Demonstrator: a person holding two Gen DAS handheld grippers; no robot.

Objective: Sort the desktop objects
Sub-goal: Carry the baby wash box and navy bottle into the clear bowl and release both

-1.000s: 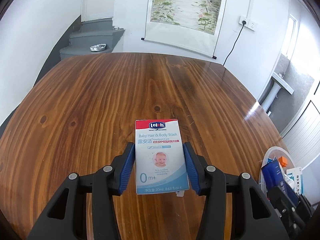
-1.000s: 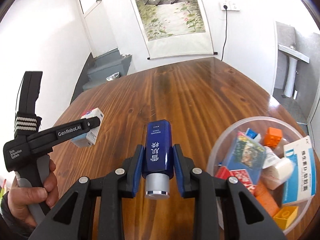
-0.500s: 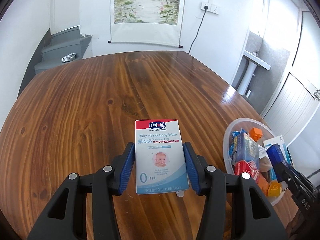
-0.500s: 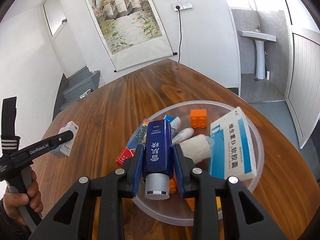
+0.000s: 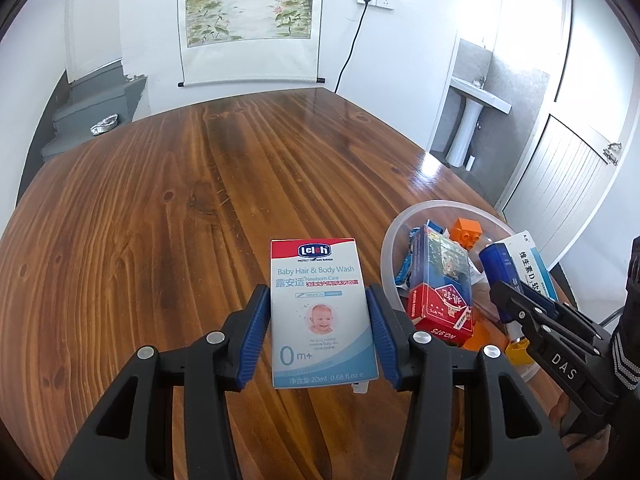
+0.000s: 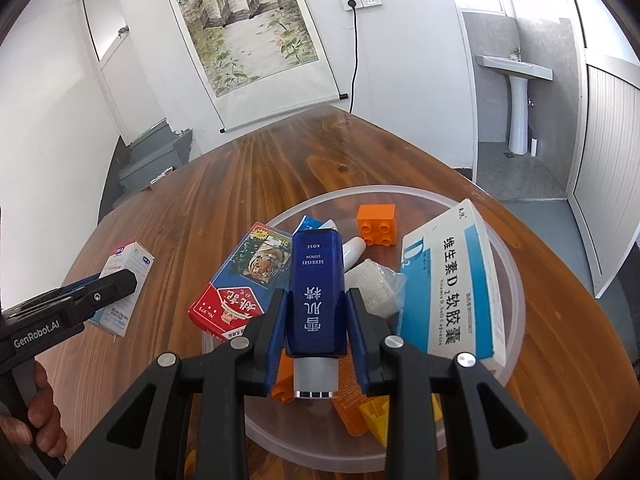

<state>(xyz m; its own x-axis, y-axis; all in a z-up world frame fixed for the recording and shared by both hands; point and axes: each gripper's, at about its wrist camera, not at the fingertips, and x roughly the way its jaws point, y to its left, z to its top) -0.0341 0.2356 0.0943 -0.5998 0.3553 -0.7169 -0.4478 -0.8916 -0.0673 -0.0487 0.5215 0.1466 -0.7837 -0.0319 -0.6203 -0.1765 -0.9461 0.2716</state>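
Note:
My left gripper [image 5: 318,322] is shut on a white and blue baby wash box [image 5: 320,308], held above the wooden table left of the clear round bowl [image 5: 390,240]. My right gripper [image 6: 316,316] is shut on a dark blue lotion bottle [image 6: 316,284], held over the bowl [image 6: 516,292]. The bowl holds a tiger card box [image 6: 250,276], an orange brick [image 6: 376,224], a blue and white medicine box [image 6: 452,284], a gauze roll [image 6: 374,286] and other small items. The baby wash box also shows in the right wrist view [image 6: 126,280].
The wooden table [image 5: 180,208] stretches to the far wall with a hanging scroll painting [image 5: 248,0]. Its right edge runs close past the bowl. A sink pedestal [image 5: 468,120] and grey steps [image 5: 92,120] stand beyond the table.
My right gripper has carried the blue bottle from beside the bowl to over it and lower. My left gripper with the baby wash box has swung right, toward the bowl.

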